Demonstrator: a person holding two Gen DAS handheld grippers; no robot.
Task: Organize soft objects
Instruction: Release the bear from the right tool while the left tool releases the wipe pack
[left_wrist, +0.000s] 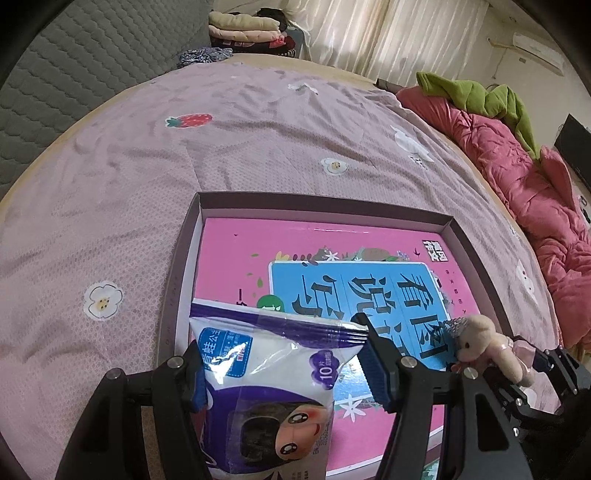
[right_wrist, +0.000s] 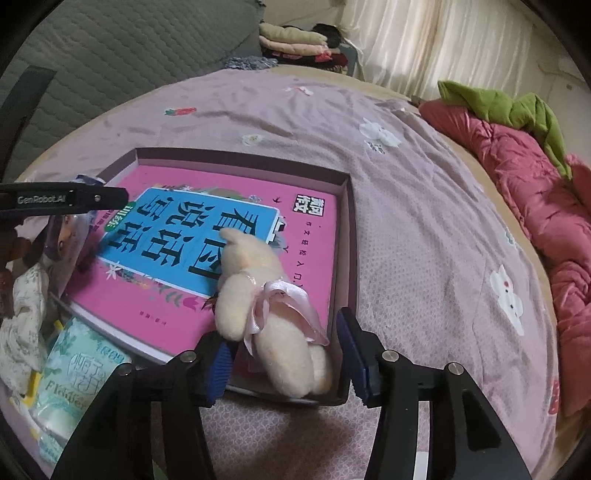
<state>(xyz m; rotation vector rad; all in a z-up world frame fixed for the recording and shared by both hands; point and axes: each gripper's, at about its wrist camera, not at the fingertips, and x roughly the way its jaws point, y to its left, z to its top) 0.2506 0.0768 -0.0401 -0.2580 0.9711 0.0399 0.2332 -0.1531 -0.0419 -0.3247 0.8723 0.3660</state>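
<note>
Our left gripper (left_wrist: 284, 365) pinches the wipes packet (left_wrist: 269, 376) above the box (left_wrist: 325, 212). Our right gripper (right_wrist: 282, 360) stands spread around the teddy bear (right_wrist: 266, 291).

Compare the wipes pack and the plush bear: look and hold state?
The wipes pack is a glossy purple-and-white printed pouch; the plush bear is cream and fuzzy with a pink ribbon. The pack sits between the left gripper pads, seemingly held; the bear lies free between the right gripper's open jaws, in the box. Both are over the pink book.
</note>
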